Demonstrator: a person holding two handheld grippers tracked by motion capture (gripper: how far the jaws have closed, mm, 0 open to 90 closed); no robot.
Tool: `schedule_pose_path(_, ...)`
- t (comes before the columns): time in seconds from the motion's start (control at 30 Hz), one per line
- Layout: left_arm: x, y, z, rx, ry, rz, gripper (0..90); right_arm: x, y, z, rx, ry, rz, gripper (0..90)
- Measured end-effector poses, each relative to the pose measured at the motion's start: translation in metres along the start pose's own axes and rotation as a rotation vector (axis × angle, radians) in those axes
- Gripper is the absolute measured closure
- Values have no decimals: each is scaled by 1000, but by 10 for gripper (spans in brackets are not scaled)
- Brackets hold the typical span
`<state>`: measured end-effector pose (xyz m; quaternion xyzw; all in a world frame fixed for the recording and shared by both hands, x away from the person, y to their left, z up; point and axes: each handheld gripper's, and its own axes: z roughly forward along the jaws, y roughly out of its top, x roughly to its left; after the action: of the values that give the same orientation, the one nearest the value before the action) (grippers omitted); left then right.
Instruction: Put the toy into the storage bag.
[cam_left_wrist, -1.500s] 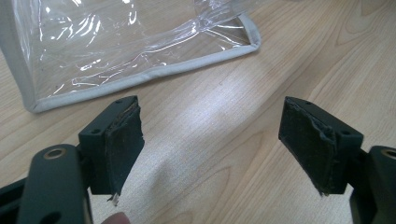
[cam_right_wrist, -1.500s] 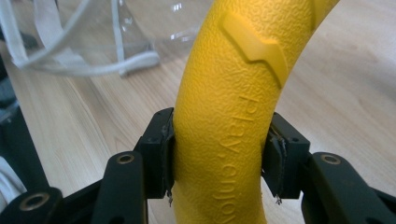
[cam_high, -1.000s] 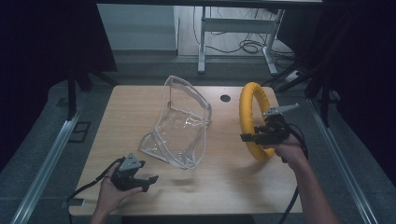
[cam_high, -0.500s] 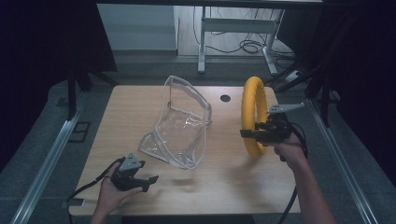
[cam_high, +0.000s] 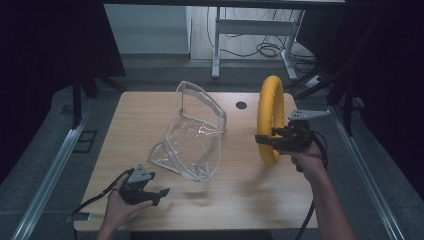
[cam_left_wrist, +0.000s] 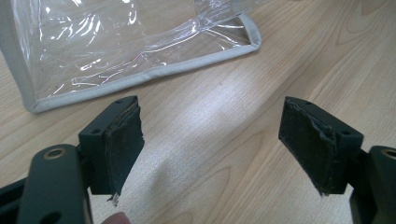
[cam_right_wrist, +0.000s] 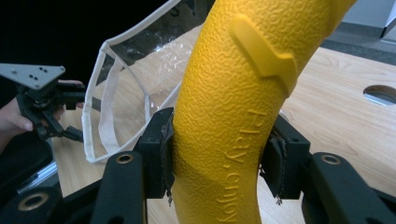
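Note:
A yellow textured ring stands upright on its edge at the right of the wooden table. My right gripper is shut on its lower part; in the right gripper view the jaws press both sides of the yellow ring. A clear plastic bag with white trim lies open at the table's middle, also seen as the bag and the bag. My left gripper rests near the front left edge, open with bare wood between its pads.
A round cable hole sits in the table's far side, left of the ring. Metal rails run along the floor left and right of the table. A desk frame with cables stands beyond the far edge.
The right gripper has tipped the yellow ring a little more upright and shifted it slightly. The left gripper and the bag have stayed put.

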<state>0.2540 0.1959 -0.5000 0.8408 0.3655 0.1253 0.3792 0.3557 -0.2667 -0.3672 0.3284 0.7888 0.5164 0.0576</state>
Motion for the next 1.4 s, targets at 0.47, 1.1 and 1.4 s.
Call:
schedule_pose_path(0.47,0,0,0,1,-1,1,216,4,2,0,-59,10,9,504)
schedule_pose_path(1.1,0,0,0,0,-2,-1,216,25,16,6,-143,51,-11,502)
schedule_pose_path(1.4,0,0,0,-5,-2,-6,216,35,24,8,-173,69,-20,502)
